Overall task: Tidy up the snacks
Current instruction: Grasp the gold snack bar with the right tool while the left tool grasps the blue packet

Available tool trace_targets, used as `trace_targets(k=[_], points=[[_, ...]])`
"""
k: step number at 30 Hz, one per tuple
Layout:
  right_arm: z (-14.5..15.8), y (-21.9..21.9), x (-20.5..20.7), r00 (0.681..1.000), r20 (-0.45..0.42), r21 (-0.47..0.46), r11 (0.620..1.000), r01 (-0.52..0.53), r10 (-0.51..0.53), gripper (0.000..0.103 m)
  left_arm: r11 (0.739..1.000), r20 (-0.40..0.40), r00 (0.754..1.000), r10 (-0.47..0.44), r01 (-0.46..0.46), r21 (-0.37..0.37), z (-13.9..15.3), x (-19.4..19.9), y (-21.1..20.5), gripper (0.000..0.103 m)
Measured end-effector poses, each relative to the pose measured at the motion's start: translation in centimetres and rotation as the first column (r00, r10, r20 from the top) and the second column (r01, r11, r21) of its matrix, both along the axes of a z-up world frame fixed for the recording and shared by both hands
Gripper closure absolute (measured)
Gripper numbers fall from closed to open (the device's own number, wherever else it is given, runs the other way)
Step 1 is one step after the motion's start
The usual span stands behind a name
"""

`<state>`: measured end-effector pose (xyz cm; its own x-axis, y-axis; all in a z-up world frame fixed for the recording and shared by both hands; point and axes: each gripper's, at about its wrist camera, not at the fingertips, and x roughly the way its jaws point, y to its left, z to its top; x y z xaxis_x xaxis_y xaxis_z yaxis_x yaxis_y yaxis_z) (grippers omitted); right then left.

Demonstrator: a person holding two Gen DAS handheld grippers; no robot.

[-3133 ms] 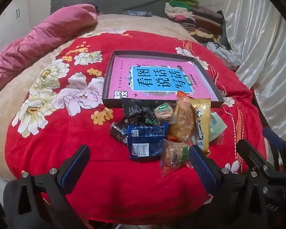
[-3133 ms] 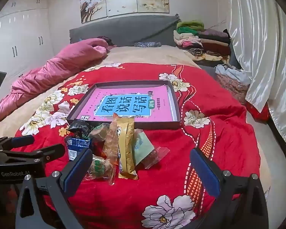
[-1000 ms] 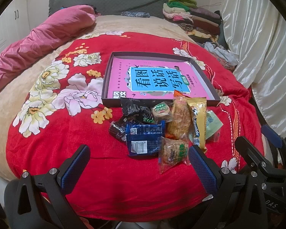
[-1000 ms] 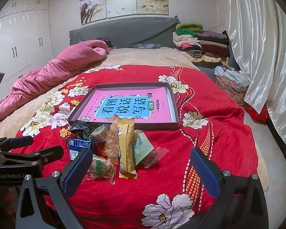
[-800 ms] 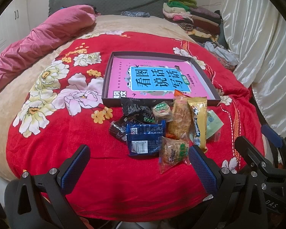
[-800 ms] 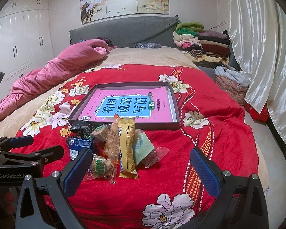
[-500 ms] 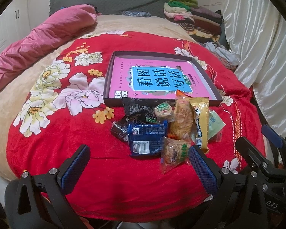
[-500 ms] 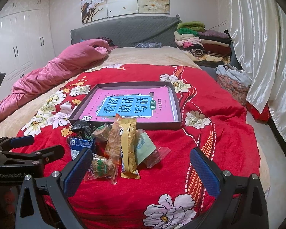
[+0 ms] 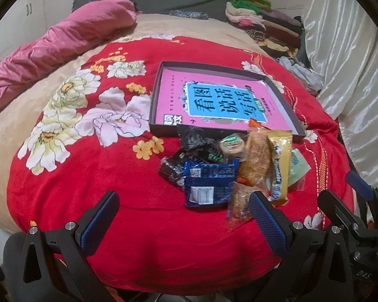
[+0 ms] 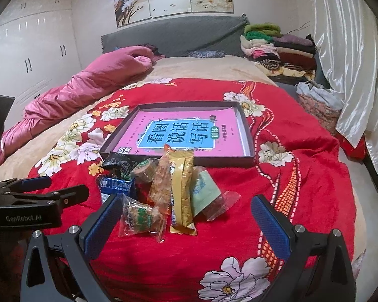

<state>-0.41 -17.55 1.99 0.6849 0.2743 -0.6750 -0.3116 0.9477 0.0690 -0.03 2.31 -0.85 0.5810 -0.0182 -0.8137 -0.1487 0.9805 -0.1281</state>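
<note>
right wrist view: right gripper (image 10: 186,224) gapes empty, gold bar (image 10: 181,188) just ahead, long axis running near-to-far.

From the left wrist we look forward over the bed's near edge, close to the snack pile (image 9: 229,173), with the tray (image 9: 287,108) just behind it. From the right wrist we face the same pile (image 10: 168,188) and tray (image 10: 248,136) from further right, both sharing them

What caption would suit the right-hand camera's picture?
Open right gripper hovers over snacks piled before a tray on a red blanket.
</note>
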Motion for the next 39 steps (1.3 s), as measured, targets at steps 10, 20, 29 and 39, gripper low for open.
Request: trace_targets(k=[10, 20, 29, 39], points=[[-0.9, 0.5, 0.6, 0.999, -0.038, 0.009, 0.999, -0.032, 0.032, 0.000, 0.998, -0.072, 0.997, 0.010, -0.014, -0.056, -2.3, 0.7, 1.0, 0.001], [-2.3, 1.9, 2.3, 0.990, -0.092, 0.024, 0.994, -0.108, 0.110, 0.021, 0.994, -0.098, 0.995, -0.024, 0.013, -0.113, -3.4, 1.5, 0.8, 0.001], [-4.2, 2.7, 4.6, 0.983, -0.131, -0.028, 0.991, -0.134, 0.130, 0.049, 0.990, -0.081, 0.995, -0.058, 0.046, -0.136, -3.2, 3.2, -0.3, 0.004], [-4.8, 2.2, 6.1, 0.980, -0.140, -0.011, 0.990, -0.142, 0.139, 0.066, 0.995, -0.127, 0.991, -0.031, 0.019, -0.098, -3.9, 5.4, -1.1, 0.004]])
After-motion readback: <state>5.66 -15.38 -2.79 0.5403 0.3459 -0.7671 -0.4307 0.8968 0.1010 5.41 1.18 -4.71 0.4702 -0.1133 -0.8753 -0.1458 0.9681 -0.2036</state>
